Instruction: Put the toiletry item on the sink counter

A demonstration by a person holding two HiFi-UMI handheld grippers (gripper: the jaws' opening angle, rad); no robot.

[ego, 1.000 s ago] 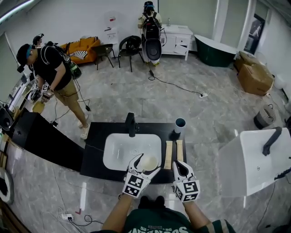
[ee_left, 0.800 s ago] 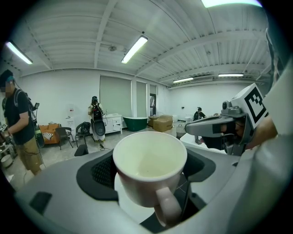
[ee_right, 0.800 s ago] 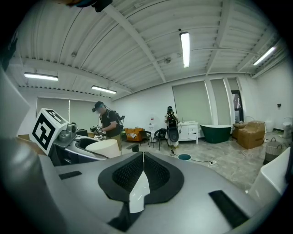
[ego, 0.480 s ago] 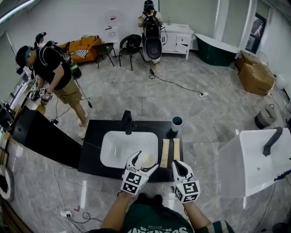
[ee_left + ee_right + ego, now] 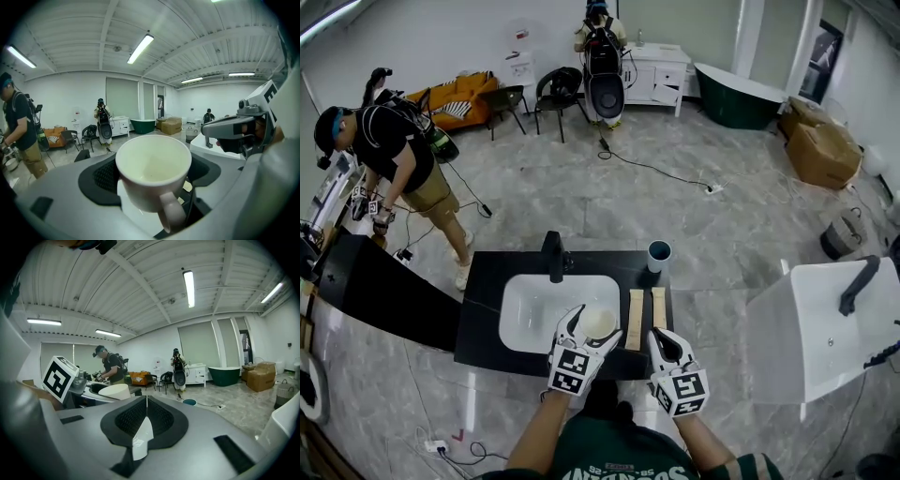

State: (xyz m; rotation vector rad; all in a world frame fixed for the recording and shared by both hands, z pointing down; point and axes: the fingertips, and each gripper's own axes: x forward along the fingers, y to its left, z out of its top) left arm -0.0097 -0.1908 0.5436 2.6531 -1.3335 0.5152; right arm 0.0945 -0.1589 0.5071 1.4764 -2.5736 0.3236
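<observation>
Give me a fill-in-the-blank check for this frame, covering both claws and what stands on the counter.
1. The left claw is shut on a white cup whose inside is ____.
2. The right claw is shut and holds ____.
3. In the head view, the teal cup stands on the black counter to the ____ of the faucet.
Missing words: empty; nothing; right.

Open hall staged as bathroom mock-up: freestanding sink counter [image 5: 483, 305], green bathtub [image 5: 741, 92], white vanity [image 5: 656, 67]
</observation>
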